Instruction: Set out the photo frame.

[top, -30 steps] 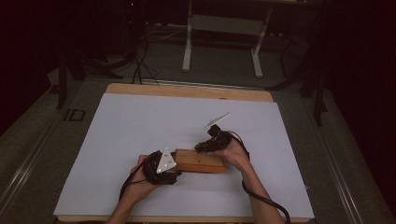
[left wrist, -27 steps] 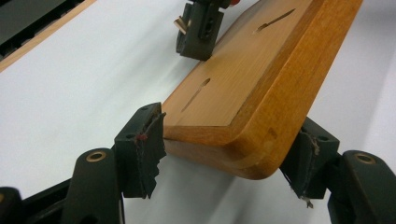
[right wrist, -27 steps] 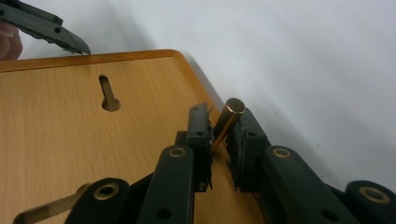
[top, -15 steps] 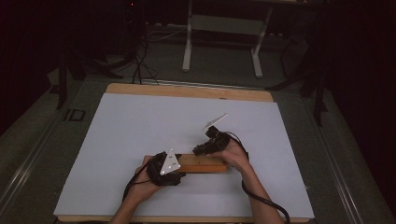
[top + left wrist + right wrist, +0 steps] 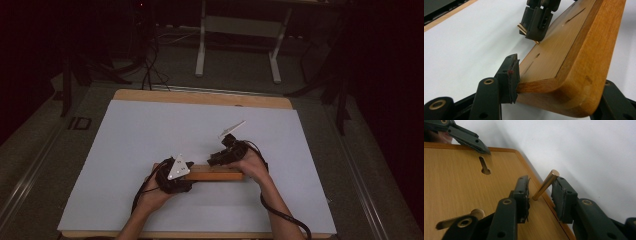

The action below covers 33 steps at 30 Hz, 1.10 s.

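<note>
Item: flat honey-coloured wooden board [image 5: 216, 173] with keyhole slots, on white table [image 5: 150, 130] near front edge.
Left gripper [image 5: 554, 92]: fingers just closing, clamped on board end.
Right gripper [image 5: 540, 195]: fingers just opened (slim brass peg [image 5: 545, 184] between, released, tilted at board edge).

We find no legible text, label, brand or number on the wooden board [image 5: 215, 173], on the brass pin [image 5: 545, 184], or on the white table sheet [image 5: 150, 135]. The grey plate [image 5: 179, 167] on the left gripper [image 5: 172, 176] carries small dark marks, too small to read. A dark plate [image 5: 80, 123] beside the table shows light shapes, unreadable.
</note>
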### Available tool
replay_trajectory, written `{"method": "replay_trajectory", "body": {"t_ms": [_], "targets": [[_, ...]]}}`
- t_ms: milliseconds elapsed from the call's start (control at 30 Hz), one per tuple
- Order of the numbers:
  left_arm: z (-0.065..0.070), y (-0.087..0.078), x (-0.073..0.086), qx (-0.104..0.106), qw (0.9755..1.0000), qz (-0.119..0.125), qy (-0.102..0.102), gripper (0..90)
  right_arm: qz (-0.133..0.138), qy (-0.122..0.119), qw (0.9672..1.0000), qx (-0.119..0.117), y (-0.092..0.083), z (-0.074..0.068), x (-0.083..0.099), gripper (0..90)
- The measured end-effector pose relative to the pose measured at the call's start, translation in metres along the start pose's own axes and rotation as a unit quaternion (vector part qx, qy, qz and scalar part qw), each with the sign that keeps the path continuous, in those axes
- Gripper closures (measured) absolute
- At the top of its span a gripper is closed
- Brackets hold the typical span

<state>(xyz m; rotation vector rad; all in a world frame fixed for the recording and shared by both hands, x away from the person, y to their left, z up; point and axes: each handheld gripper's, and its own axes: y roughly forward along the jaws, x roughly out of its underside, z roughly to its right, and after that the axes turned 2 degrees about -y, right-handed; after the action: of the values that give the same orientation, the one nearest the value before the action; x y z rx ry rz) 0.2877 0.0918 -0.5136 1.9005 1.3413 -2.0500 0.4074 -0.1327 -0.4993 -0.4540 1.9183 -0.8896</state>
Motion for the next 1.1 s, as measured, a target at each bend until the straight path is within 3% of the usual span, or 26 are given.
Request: {"method": "replay_trajectory", "body": {"t_ms": [1100], "targets": [[-0.002, 0.0, 0.0, 0.006, 1.0, 0.003, -0.005, 49.5, 0.027, -0.023, 0.999, 0.027, -0.031, -0.01, 0.013, 64.0]]}}
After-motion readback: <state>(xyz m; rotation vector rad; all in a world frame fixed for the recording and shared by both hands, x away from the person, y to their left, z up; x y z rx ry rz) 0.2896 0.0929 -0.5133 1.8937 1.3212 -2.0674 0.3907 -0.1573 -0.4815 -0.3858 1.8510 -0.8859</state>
